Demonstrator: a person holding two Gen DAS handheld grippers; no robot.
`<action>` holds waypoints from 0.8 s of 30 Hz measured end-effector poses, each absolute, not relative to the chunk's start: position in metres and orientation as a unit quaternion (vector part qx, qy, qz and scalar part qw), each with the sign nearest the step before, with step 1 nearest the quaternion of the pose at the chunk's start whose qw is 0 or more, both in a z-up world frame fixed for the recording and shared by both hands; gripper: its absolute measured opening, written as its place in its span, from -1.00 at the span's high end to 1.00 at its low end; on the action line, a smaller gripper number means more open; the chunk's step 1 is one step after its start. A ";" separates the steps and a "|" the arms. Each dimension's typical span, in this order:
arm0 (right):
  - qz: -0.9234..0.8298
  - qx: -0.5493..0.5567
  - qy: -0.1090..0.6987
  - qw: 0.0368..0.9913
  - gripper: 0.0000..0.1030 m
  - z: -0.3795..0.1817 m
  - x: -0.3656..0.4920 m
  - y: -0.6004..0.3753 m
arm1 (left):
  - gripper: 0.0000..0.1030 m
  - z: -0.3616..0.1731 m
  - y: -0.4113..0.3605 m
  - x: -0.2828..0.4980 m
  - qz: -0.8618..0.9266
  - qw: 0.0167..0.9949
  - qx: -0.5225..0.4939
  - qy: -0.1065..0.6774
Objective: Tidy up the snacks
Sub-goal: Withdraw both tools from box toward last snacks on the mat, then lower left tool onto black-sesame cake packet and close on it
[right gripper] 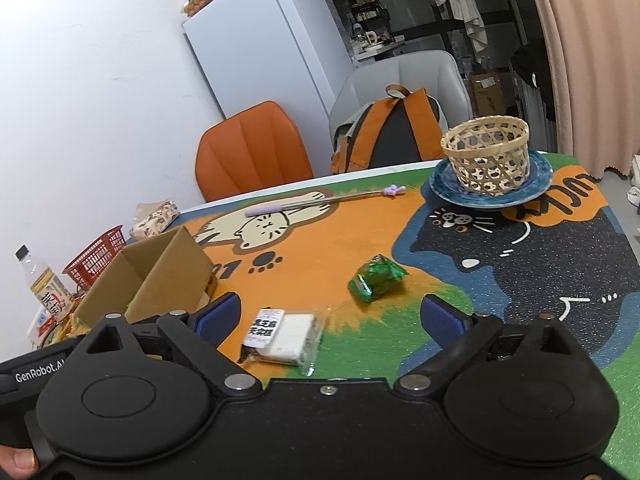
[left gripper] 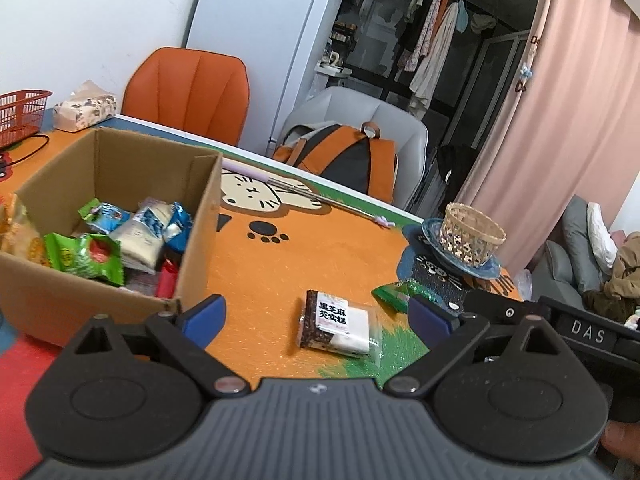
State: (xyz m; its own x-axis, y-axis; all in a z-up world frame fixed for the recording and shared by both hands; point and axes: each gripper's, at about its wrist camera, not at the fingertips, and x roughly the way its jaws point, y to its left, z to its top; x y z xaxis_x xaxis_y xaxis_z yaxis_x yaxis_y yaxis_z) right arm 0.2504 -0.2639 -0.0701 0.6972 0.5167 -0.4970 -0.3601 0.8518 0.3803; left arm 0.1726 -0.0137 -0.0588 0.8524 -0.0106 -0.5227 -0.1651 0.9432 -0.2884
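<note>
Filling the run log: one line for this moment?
left claw: open | right claw: open | sesame cake packet, green snack: on mat | box: part-filled

Clear-wrapped cake [left gripper: 338, 326] and green packet [right gripper: 377, 278] lie flat on the mat, apart; box [left gripper: 200, 216] holds more snacks [left gripper: 116, 240]

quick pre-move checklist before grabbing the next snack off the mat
1. Left tool open and empty: ok, blue pads apart with nothing between them.
2. Right tool open and empty: ok.
3. Clear-wrapped black and white cake packet free to grasp: ok, it lies flat on the cartoon cat table mat, touching nothing else.
4. Small crinkly green snack packet free to grasp: ok, alone on the mat, apart from the cake packet.
5. Open brown cardboard box has room: ok, snacks cover only the bottom.
6. Tools clear of each other: cannot tell, the right tool's body sits close at the left view's right edge.
</note>
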 end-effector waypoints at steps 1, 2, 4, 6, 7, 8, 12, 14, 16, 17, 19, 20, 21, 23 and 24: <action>0.239 0.129 0.307 0.912 -0.88 -0.072 0.252 -0.265 | -0.89 -0.060 -0.016 0.174 0.041 0.948 -0.162 0.270; 0.239 0.130 0.309 0.911 -0.88 -0.073 0.254 -0.266 | -0.89 -0.062 -0.017 0.177 0.041 0.948 -0.161 0.272; 0.238 0.131 0.311 0.911 -0.88 -0.076 0.257 -0.268 | -0.89 -0.065 -0.020 0.181 0.040 0.947 -0.159 0.276; 0.238 0.131 0.314 0.910 -0.87 -0.079 0.261 -0.269 | -0.89 -0.068 -0.024 0.187 0.038 0.946 -0.156 0.282; 0.237 0.132 0.315 0.909 -0.87 -0.080 0.263 -0.270 | -0.89 -0.070 -0.025 0.191 0.037 0.945 -0.154 0.285; 0.236 0.133 0.316 0.909 -0.87 -0.082 0.265 -0.272 | -0.89 -0.073 -0.027 0.194 0.036 0.945 -0.152 0.289; 0.232 0.136 0.323 0.907 -0.84 -0.088 0.273 -0.276 | -0.90 -0.082 -0.033 0.206 0.035 0.942 -0.144 0.300; 0.230 0.139 0.328 0.905 -0.79 -0.091 0.277 -0.277 | -0.89 -0.087 -0.034 0.213 0.039 0.940 -0.141 0.307; 0.232 0.139 0.331 0.904 -0.78 -0.094 0.281 -0.277 | -0.89 -0.091 -0.036 0.219 0.033 0.939 -0.142 0.312; 0.232 0.137 0.332 0.904 -0.78 -0.095 0.283 -0.277 | -0.89 -0.093 -0.038 0.222 0.031 0.938 -0.139 0.316; 0.231 0.134 0.334 0.904 -0.78 -0.097 0.286 -0.277 | -0.89 -0.097 -0.042 0.227 0.031 0.937 -0.136 0.320; 0.231 0.134 0.335 0.904 -0.77 -0.098 0.288 -0.277 | -0.89 -0.098 -0.043 0.229 0.029 0.936 -0.137 0.322; 0.231 0.135 0.336 0.903 -0.77 -0.098 0.289 -0.278 | -0.89 -0.100 -0.044 0.231 0.028 0.935 -0.137 0.325; 0.231 0.136 0.339 0.902 -0.77 -0.100 0.293 -0.279 | -0.89 -0.104 -0.046 0.236 0.029 0.934 -0.135 0.329; 0.231 0.136 0.340 0.902 -0.77 -0.101 0.295 -0.280 | -0.89 -0.106 -0.046 0.238 0.030 0.933 -0.135 0.331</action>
